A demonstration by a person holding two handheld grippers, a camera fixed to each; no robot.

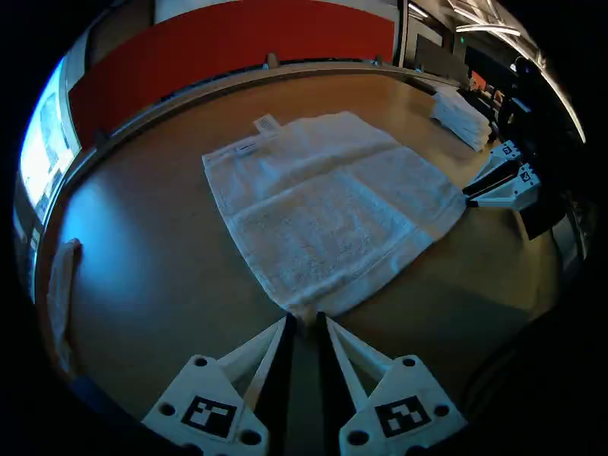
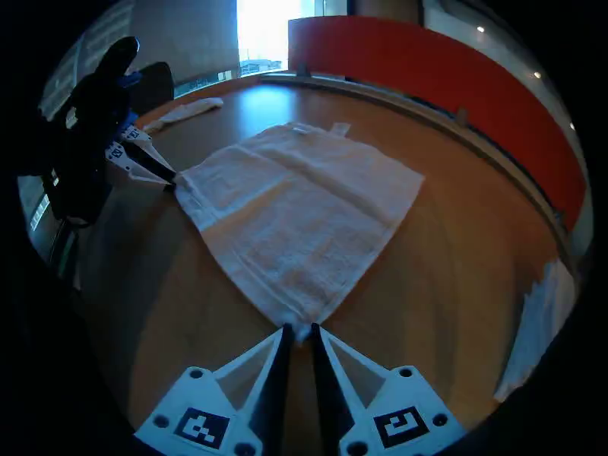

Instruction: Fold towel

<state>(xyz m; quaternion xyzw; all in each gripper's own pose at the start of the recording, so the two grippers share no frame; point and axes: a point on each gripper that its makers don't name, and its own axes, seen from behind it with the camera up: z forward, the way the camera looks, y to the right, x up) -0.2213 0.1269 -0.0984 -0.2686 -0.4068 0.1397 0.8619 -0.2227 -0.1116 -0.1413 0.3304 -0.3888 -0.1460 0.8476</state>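
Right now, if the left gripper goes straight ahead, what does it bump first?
The white towel. Its near corner already sits at the fingers of the left gripper, so it would likely push into the cloth straight away.

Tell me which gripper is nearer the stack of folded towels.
Right. The right gripper pinches a corner of the towel on the side near the stack of folded towels. The left gripper pinches the next corner along, farther off.

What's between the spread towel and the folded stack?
Bare brown wooden tabletop, seen in the left gripper view, between the flat white terry towel and the folded white towel stack.
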